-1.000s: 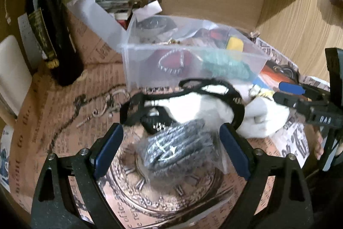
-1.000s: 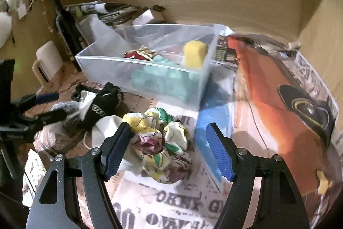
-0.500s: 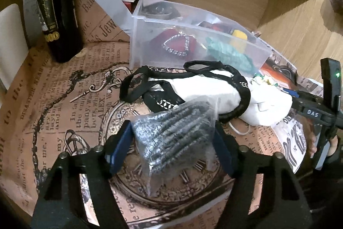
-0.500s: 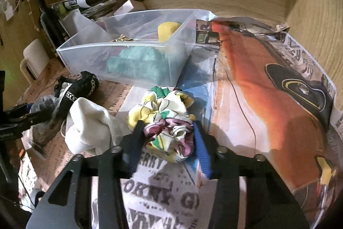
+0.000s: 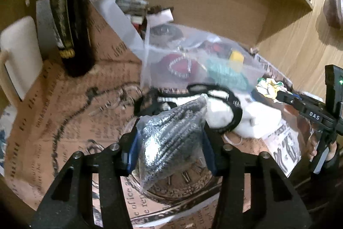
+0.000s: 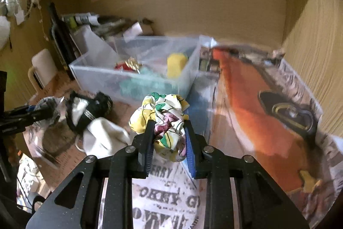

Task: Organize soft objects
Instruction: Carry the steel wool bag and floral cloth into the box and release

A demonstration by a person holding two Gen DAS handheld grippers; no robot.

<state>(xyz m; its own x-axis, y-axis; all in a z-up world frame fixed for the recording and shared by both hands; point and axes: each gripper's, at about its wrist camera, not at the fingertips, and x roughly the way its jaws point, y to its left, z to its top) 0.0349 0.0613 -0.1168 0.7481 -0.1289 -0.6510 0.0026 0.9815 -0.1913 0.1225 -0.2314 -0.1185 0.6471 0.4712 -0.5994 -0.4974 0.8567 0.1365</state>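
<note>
My left gripper (image 5: 170,143) is shut on a clear bag of grey knitted fabric (image 5: 169,138) and holds it above the table. My right gripper (image 6: 169,138) is shut on a floral yellow-and-white scrunchie (image 6: 160,115), lifted off the newspaper. A clear plastic bin (image 6: 137,76) stands behind, holding a yellow sponge (image 6: 175,63), teal fabric and a red item. A white cloth with a black strap (image 5: 225,108) lies in front of the bin; it also shows in the right wrist view (image 6: 100,132).
A dark bottle (image 5: 70,20) and a white mug (image 5: 19,55) stand at the back left. Papers and boxes (image 5: 128,3) are piled behind the bin. Wooden walls close the back and right. Newspaper (image 6: 169,196) covers the table.
Both grippers have shut: the left on the bagged grey fabric, the right on the scrunchie. Both have lifted their loads off the table.
</note>
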